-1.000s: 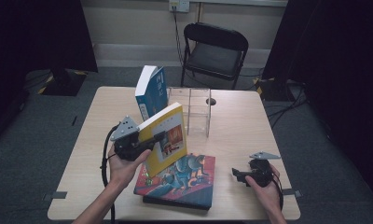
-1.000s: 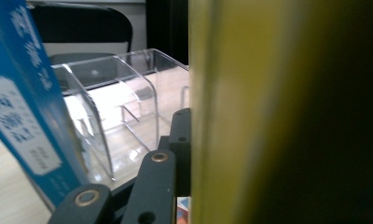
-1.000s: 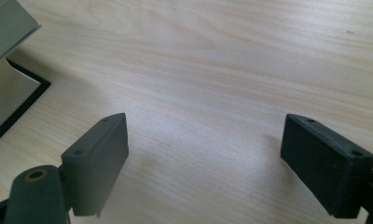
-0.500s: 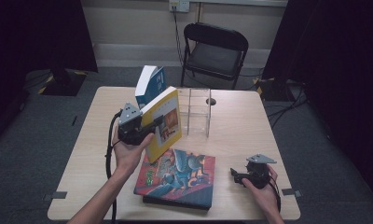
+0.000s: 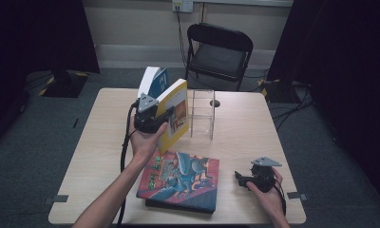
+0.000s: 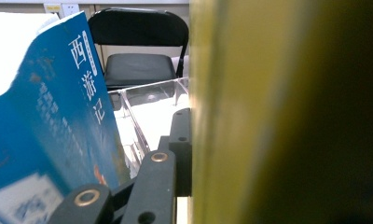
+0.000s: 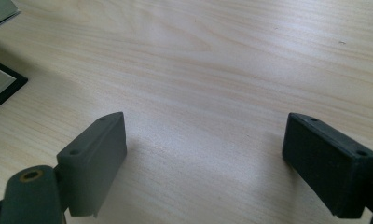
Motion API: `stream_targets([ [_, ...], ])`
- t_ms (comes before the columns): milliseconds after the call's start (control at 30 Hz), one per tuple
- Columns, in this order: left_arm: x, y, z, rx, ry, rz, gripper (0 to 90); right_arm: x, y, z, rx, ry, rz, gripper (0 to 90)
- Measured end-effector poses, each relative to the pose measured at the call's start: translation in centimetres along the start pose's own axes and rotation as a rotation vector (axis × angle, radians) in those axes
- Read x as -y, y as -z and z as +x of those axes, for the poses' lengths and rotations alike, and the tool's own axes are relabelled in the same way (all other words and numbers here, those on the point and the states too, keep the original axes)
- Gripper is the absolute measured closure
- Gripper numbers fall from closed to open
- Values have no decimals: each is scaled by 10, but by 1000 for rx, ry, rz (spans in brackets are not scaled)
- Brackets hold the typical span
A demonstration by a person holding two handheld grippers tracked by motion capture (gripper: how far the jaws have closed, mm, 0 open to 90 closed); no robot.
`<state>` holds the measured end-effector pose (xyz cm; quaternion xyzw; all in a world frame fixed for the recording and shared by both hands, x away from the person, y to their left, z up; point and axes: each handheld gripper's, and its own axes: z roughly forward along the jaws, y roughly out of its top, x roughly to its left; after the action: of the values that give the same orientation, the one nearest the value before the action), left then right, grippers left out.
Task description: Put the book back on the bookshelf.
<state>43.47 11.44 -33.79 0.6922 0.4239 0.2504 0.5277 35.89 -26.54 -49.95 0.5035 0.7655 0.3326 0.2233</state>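
Observation:
My left gripper (image 5: 168,115) is shut on a yellow book (image 5: 177,111) and holds it upright, off the table, just left of a clear acrylic stand (image 5: 202,114). A blue book (image 5: 156,81) stands upright right behind the gripper. In the left gripper view the yellow book (image 6: 268,116) covers the right half, one of my black fingers (image 6: 180,137) lies against it, and the blue book (image 6: 54,121) stands at the left. My right gripper (image 5: 241,179) rests open low over the table's near right corner; its jaws (image 7: 203,154) stand wide apart over bare wood.
A large colourful book (image 5: 181,178) lies flat on a dark one near the front edge of the wooden table (image 5: 245,128). A black folding chair (image 5: 219,52) stands behind the table. Dark curtains flank the room.
My left hand has carried the yellow book away from the person, off the colourful book and up beside the blue book and the clear stand. The right gripper has stayed put.

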Motion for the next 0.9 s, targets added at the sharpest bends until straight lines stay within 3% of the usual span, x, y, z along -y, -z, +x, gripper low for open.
stream_targets([
  [200, -6, -22, 1, -29, 17, 6, 758, 0, 0, 0, 0, 1, 0, 134],
  [300, -6, -32, 0, -32, 6, 6, 758, 0, 0, 0, 0, 2, 0, 134],
  [633, 13, -61, 3, -63, 7, 30, 757, 0, 0, 0, -10, 11, 0, 134],
  [733, 19, -66, 3, -71, 25, 12, 757, 0, 0, 0, -12, 13, 0, 134],
  [867, 25, -69, 3, -76, 2, 9, 757, 0, 0, 0, -14, 13, -1, 134],
  [900, 26, -70, 3, -71, 13, 16, 757, 0, 0, 0, -14, 13, -1, 134],
])
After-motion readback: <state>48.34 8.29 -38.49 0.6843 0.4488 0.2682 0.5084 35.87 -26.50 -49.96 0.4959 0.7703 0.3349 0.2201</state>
